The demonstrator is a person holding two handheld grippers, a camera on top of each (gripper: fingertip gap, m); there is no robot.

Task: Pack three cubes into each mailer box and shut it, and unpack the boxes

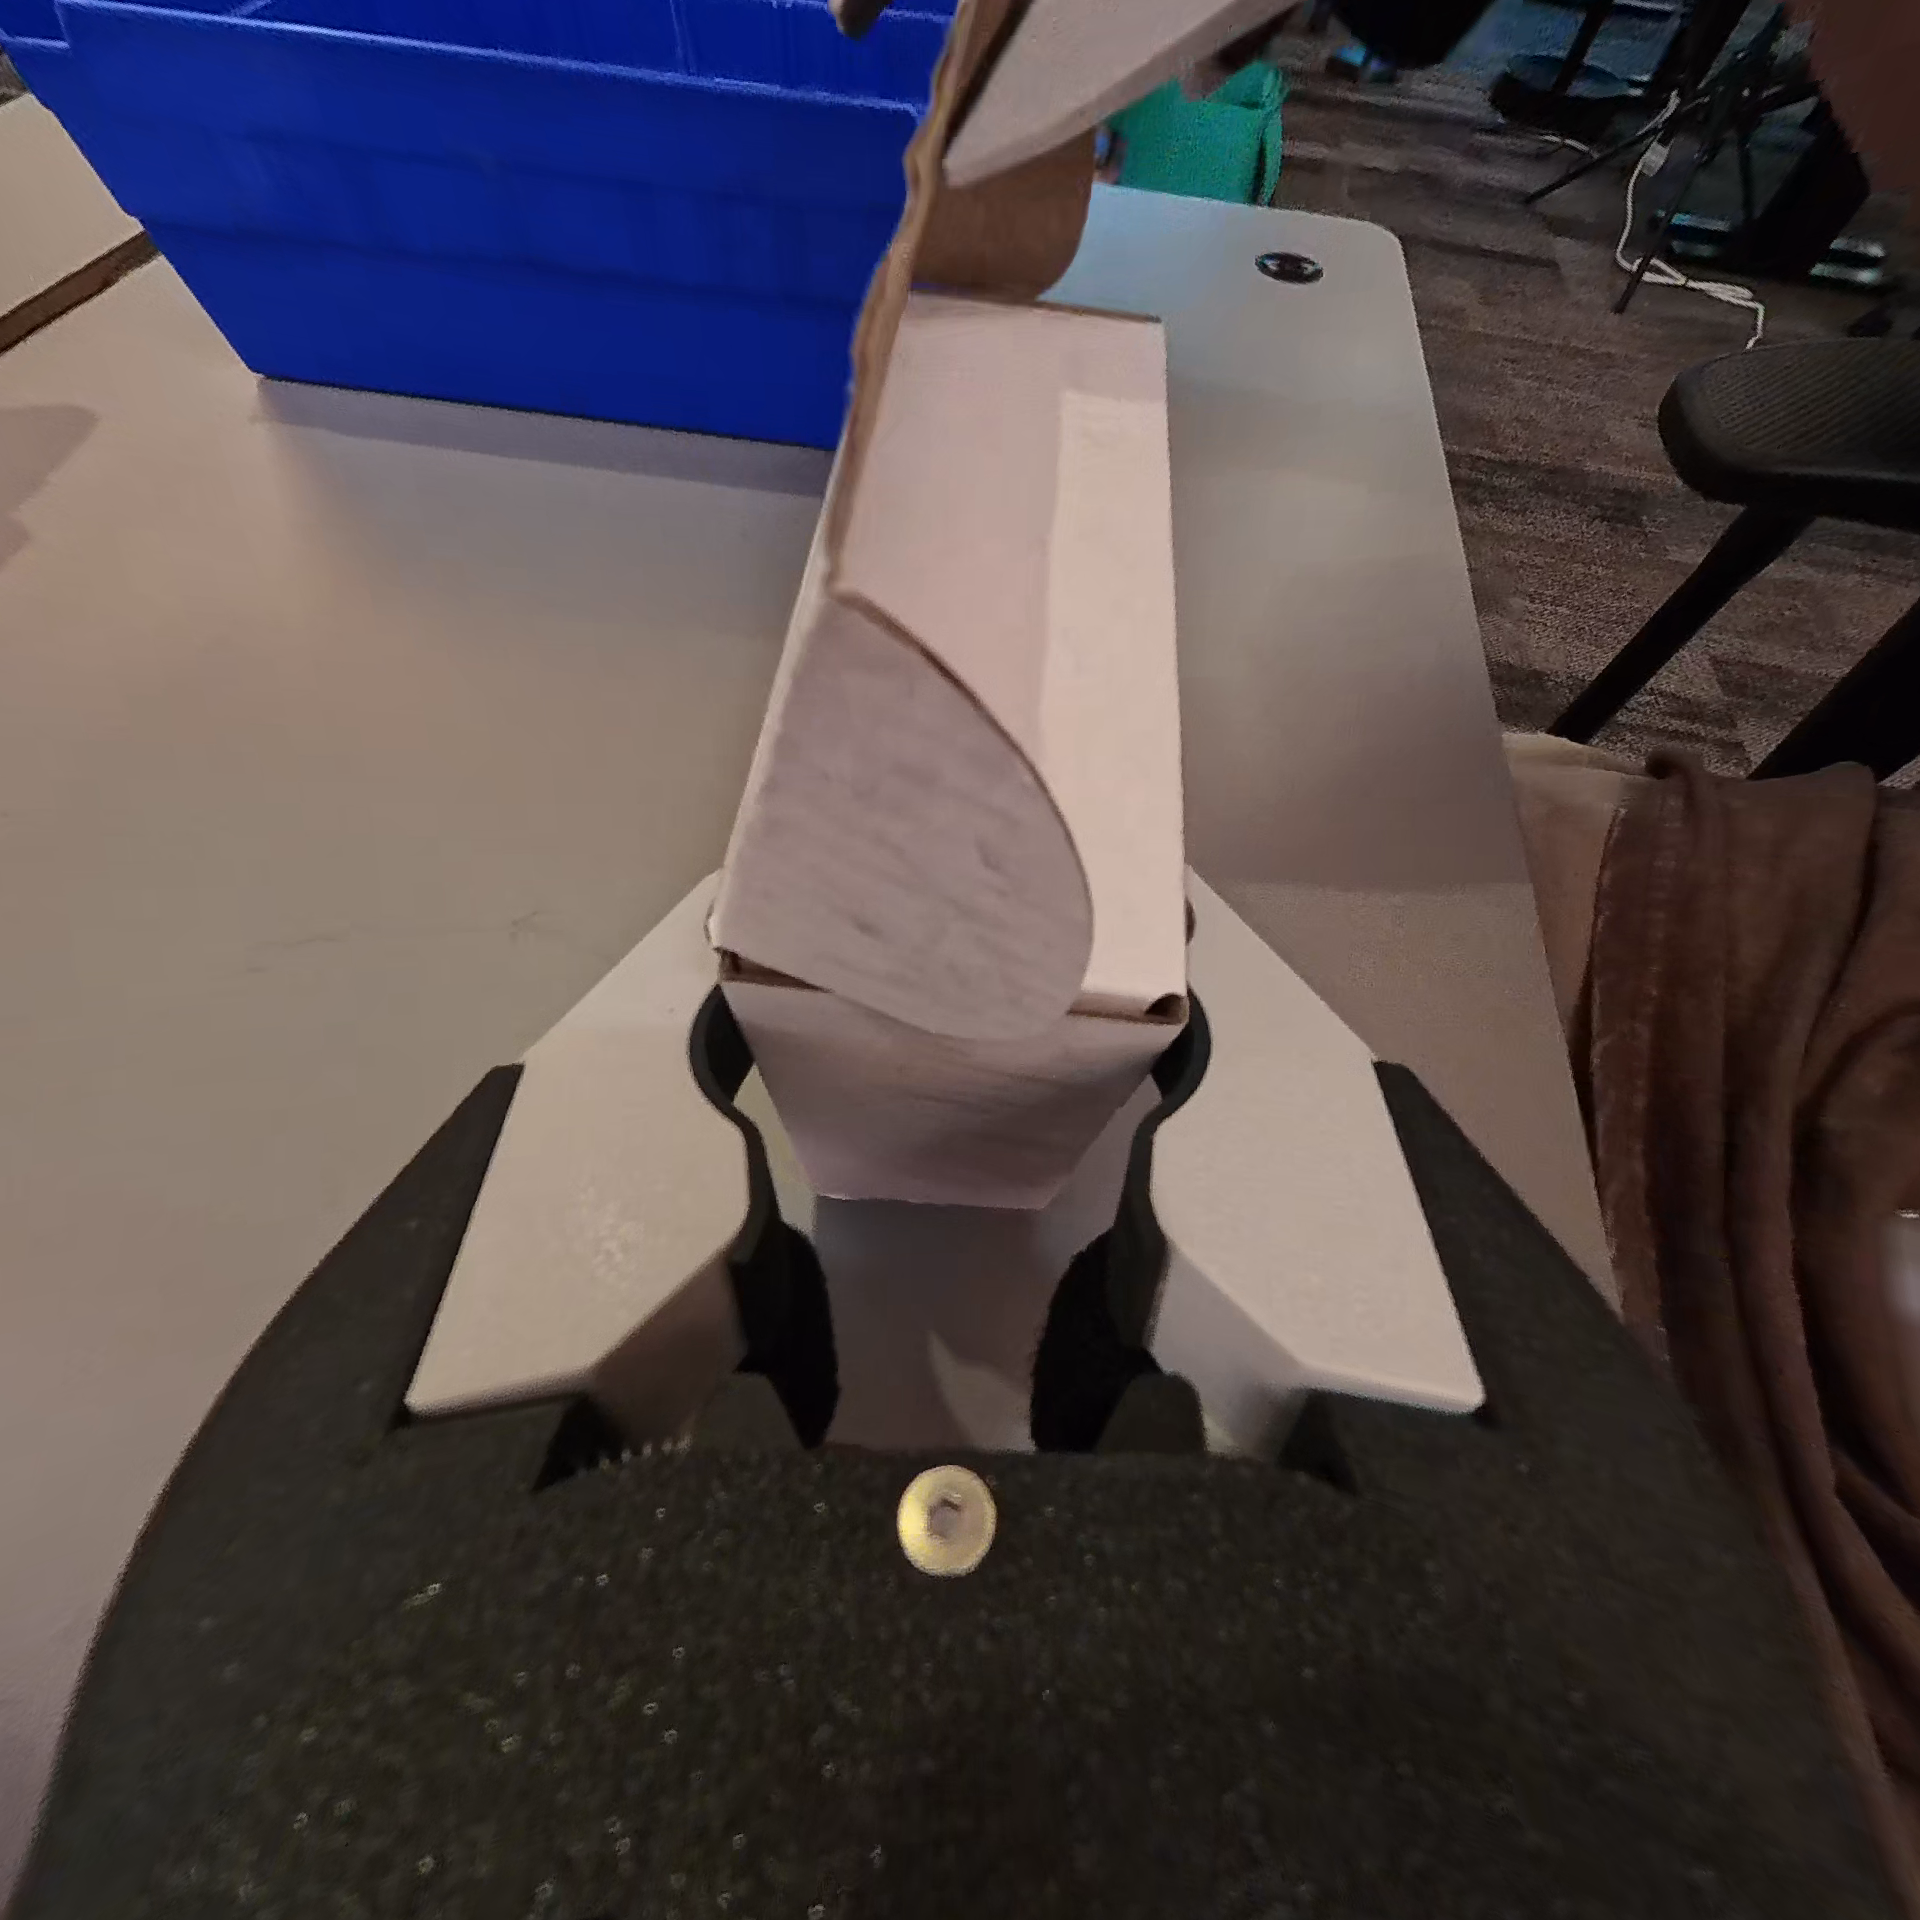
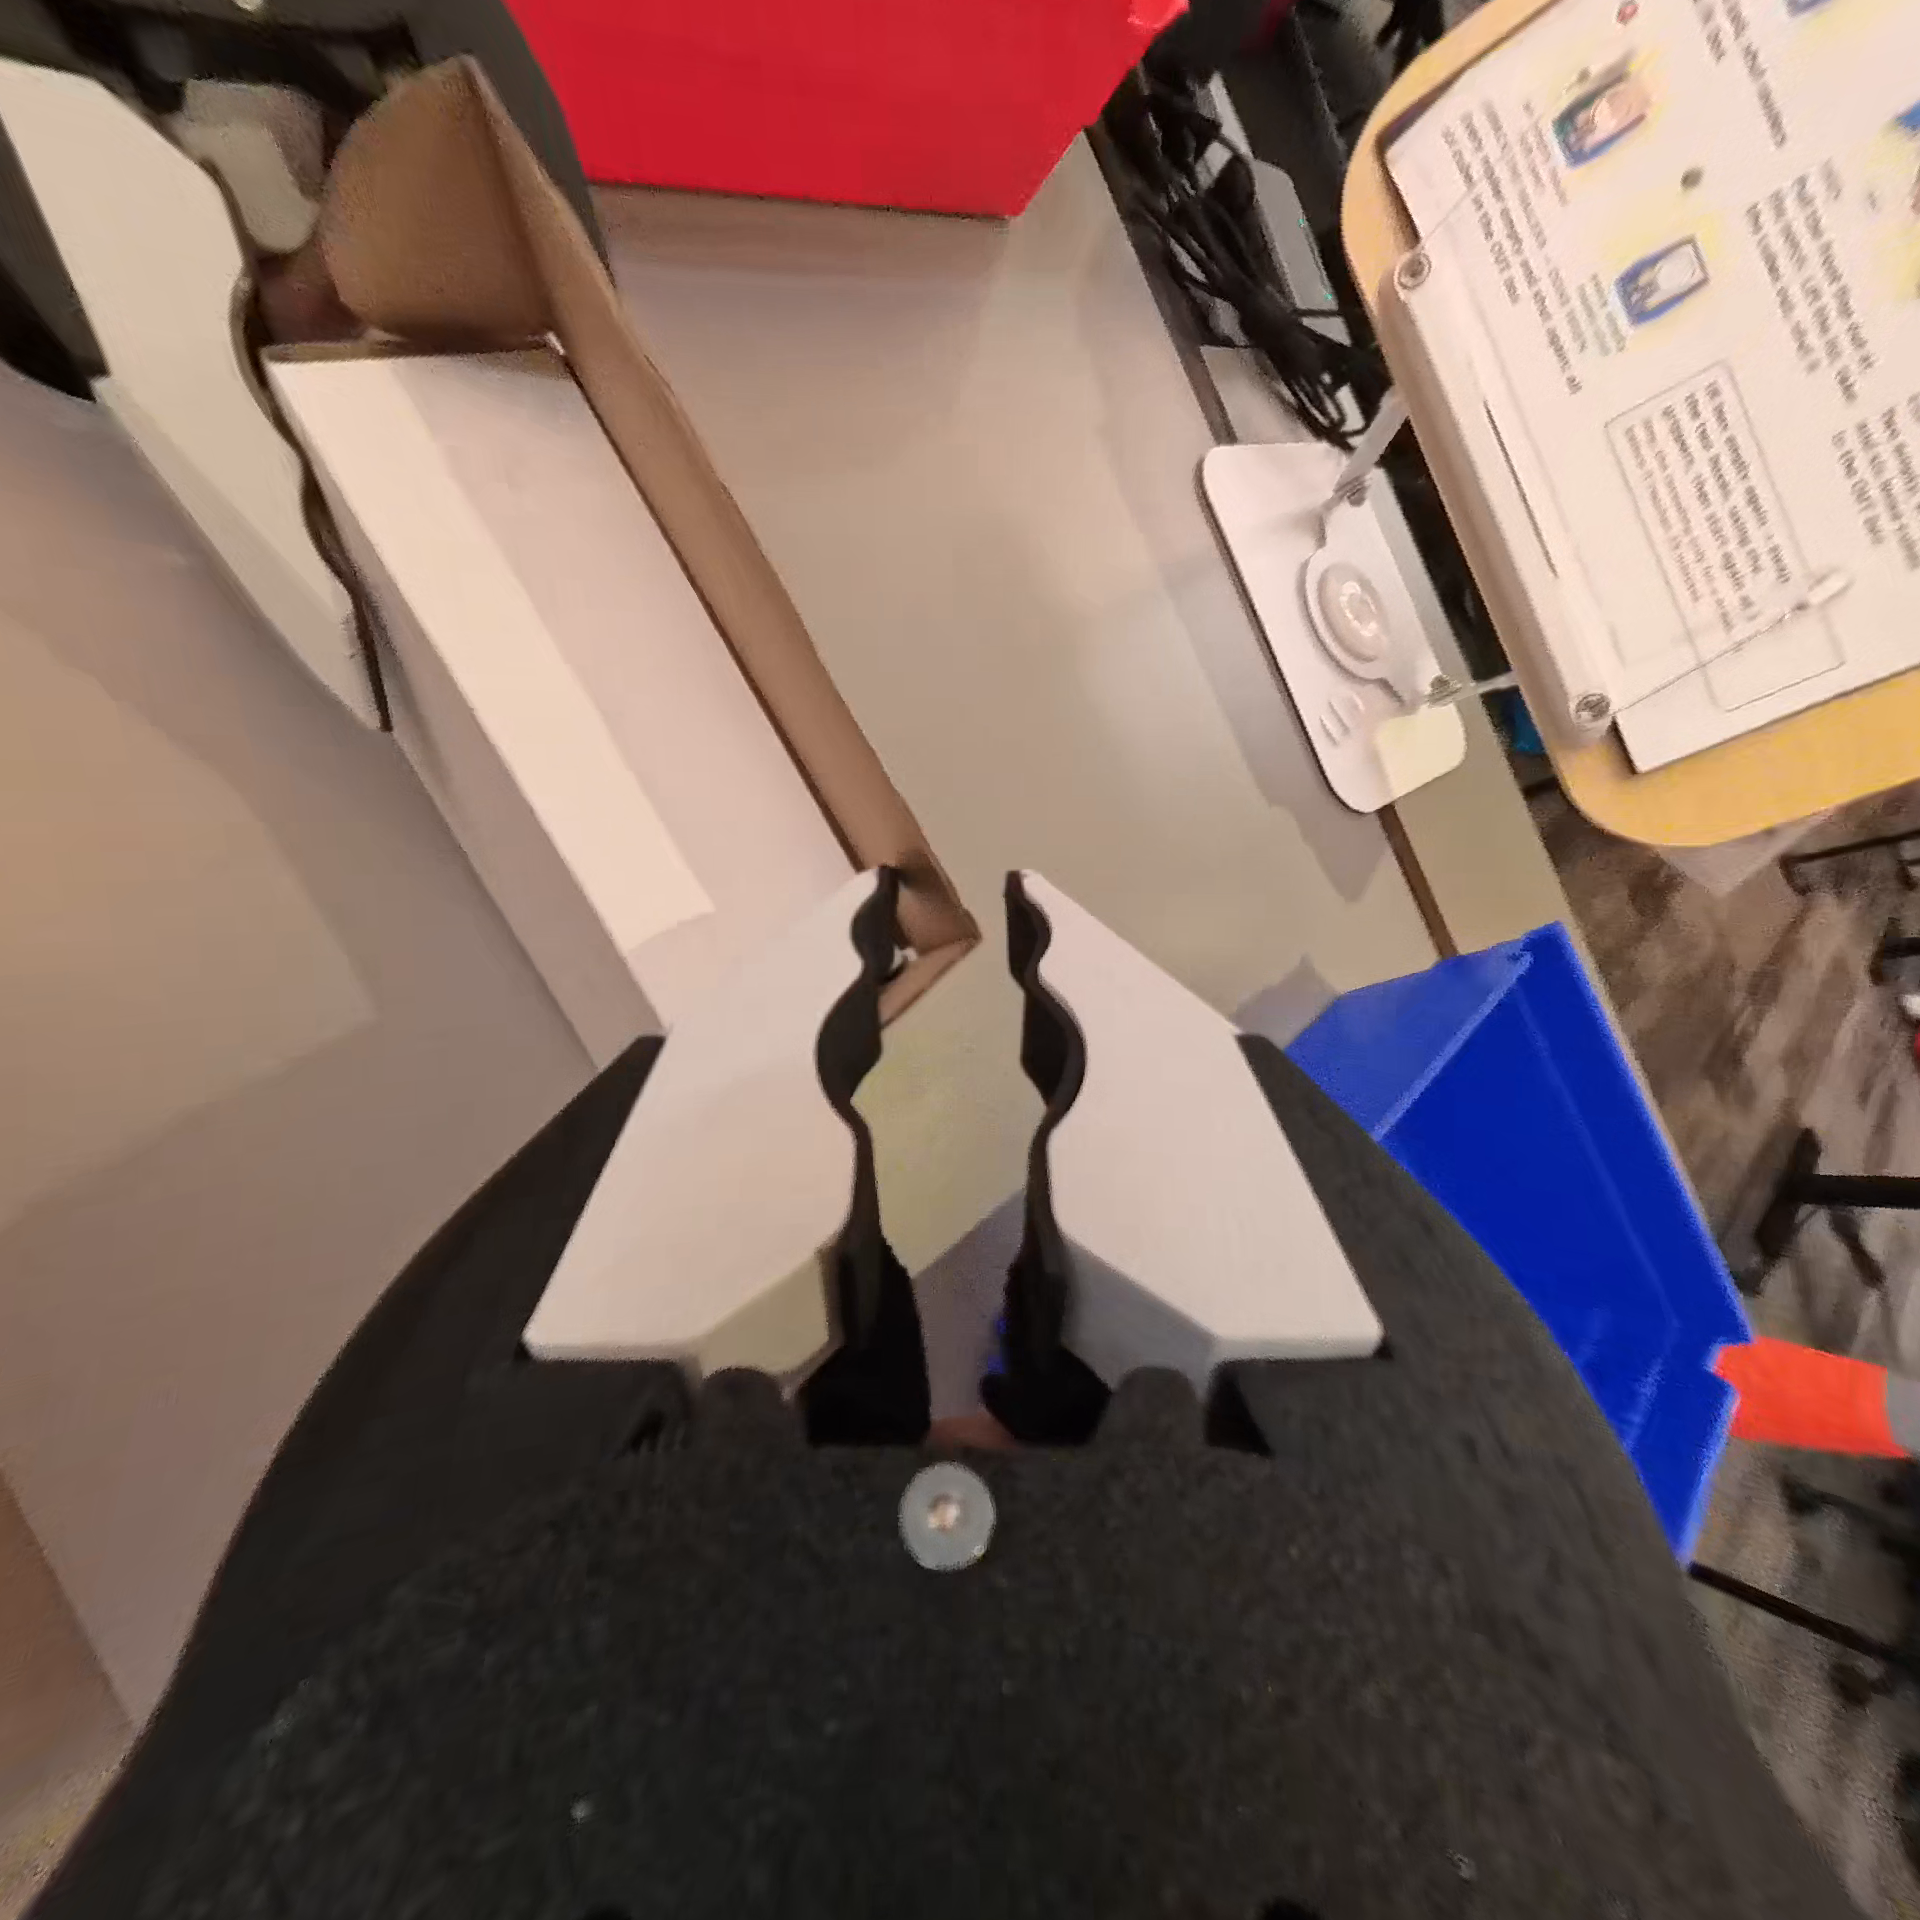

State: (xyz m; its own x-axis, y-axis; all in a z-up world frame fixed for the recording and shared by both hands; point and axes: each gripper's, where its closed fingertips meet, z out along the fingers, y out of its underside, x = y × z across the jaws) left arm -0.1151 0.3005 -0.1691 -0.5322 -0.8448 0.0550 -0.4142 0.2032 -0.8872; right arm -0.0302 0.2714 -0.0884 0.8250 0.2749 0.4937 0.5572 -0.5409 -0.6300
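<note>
Lid-handling step, I'd guess; closing or opening, couldn't tell. Left gripper (image 1: 951, 1023) clamped one end of mailer box (image 1: 997, 644) on table (image 1: 364, 727). Right gripper (image 2: 951, 914) near lid's (image 2: 665, 499) free corner, jaws slightly apart, gripping nothing certain. Next probably needs firm lid grip. Count: one box, zero cubes visible, two blue bins (image 1: 499, 218), one red bin (image 2: 831, 94).

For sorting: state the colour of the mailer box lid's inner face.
Brown cardboard on the lid, best in the right wrist view.

Bare pale counter (image 1: 364, 779) left of the white cardboard mailer box (image 1: 997, 582) is passable; big blue plastic bin (image 1: 499, 229) blocks behind.
</note>
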